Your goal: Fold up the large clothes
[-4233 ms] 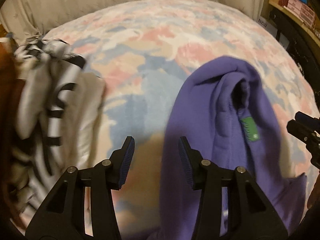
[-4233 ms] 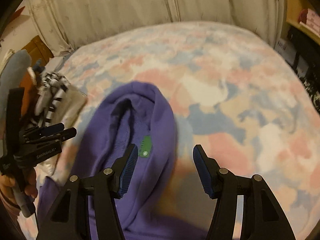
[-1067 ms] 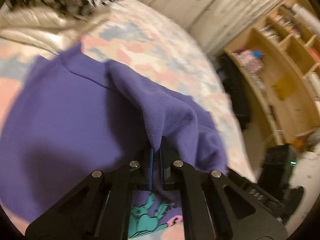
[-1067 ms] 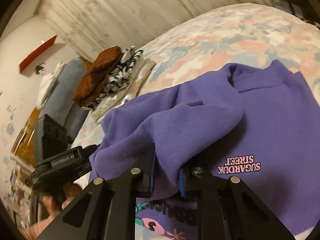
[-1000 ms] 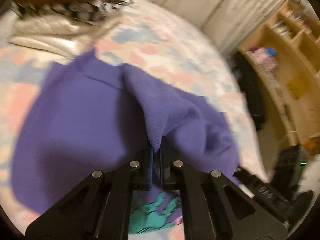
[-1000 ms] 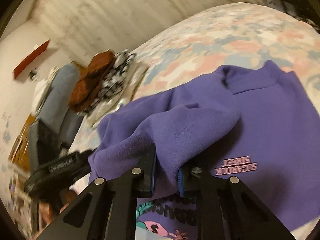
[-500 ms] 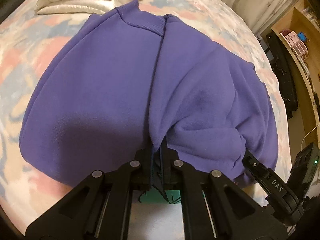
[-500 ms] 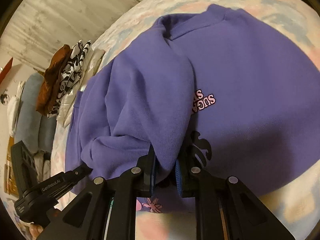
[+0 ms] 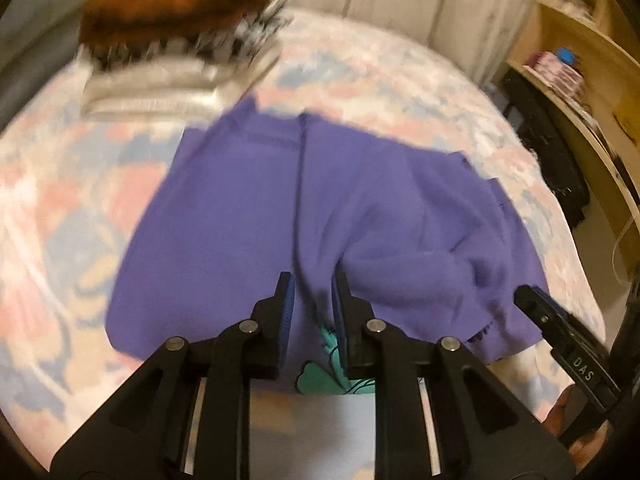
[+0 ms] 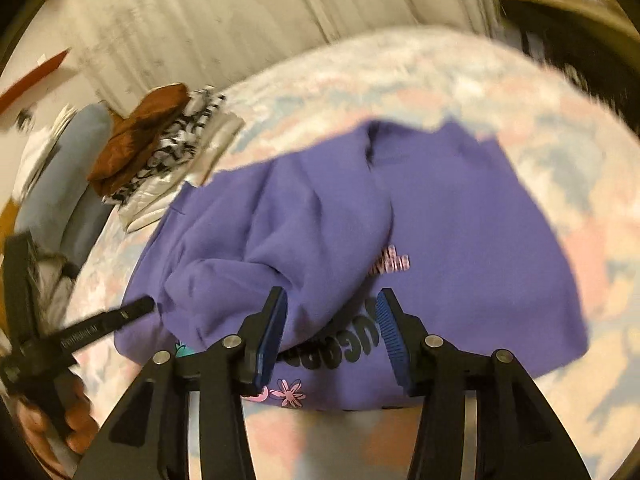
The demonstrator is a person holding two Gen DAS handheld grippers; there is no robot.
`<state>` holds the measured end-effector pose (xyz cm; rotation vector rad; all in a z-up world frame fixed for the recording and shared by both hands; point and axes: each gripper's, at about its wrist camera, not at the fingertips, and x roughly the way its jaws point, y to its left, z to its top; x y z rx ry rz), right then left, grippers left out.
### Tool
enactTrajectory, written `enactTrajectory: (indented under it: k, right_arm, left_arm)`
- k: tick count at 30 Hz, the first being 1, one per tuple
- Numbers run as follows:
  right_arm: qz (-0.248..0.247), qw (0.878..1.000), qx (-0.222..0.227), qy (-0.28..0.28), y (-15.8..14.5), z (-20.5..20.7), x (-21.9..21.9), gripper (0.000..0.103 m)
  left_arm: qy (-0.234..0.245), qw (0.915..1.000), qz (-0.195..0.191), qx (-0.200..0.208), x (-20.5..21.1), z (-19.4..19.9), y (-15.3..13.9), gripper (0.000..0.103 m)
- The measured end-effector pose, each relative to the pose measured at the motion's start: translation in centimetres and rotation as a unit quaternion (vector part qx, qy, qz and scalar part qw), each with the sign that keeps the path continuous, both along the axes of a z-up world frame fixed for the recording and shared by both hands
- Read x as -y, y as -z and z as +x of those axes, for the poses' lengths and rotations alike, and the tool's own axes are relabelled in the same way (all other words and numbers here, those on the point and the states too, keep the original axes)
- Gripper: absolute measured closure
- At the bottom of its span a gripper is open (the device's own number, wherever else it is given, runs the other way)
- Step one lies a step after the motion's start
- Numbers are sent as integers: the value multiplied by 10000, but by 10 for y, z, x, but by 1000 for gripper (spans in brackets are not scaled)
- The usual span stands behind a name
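Purple sweatshirt (image 9: pixel 248 208): flat on the floral bedspread (image 9: pixel 52 184), one side folded across the printed front. Left tool (image 9: pixel 311 304) and right tool (image 10: pixel 330 332): jaws apart, gripping nothing, over the near hem. Folded clothes stack (image 9: pixel 176 48) beside the collar; wooden shelves (image 9: pixel 580 60) past the bed's edge.

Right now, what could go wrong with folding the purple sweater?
The folded-over flap on the purple sweater lies bunched and wrinkled, so pressing on might lock in a lumpy fold. Both the left gripper and the right gripper are open right at the loose fabric edge and could snag it and drag the fold apart. The sweater's collar also sits close to the stack of folded clothes, so tugging it that way might knock the stack.
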<state>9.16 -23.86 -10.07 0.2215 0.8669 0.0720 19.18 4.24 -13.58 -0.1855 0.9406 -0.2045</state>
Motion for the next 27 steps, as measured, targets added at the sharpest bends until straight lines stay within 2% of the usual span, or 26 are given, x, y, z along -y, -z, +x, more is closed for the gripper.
enactTrajectory:
  k: [4,7,11,14,17,20,24,27]
  right_arm:
    - [-128,9985,212,-495,-11,7,-23,71]
    - [-61,9967,268,-765,-9,17,-34,76]
    - [-235,9952,129,-939,9,45,-49,79]
    - [-506,9936,11,-1007,26,61,-56,88]
    - [-795,9938,-83,-772,47,71,-49,103]
    - [-713,9966,-110,-404,61,75,-24,103]
    - [-263,9992,-155,-263,67,75,3,103]
    - [-382,9987,-190,-262,67,75,2,103]
  left_arm:
    - [549,9979,-101,330,18,0,-11,87]
    - [833,9954,-159,455,42,14,-5,87]
    - [829,9959,29,364,61,37,18,87]
    - [656,9974,275,122,65,53,42,88]
    - [603,9981,119,14,59,60,57,88]
    - [630,9980,-21,-6,53,61,61,88]
    - [650,9978,-101,-34,50,62,62,88]
    - [629,9980,-62,-26,51,62,61,88]
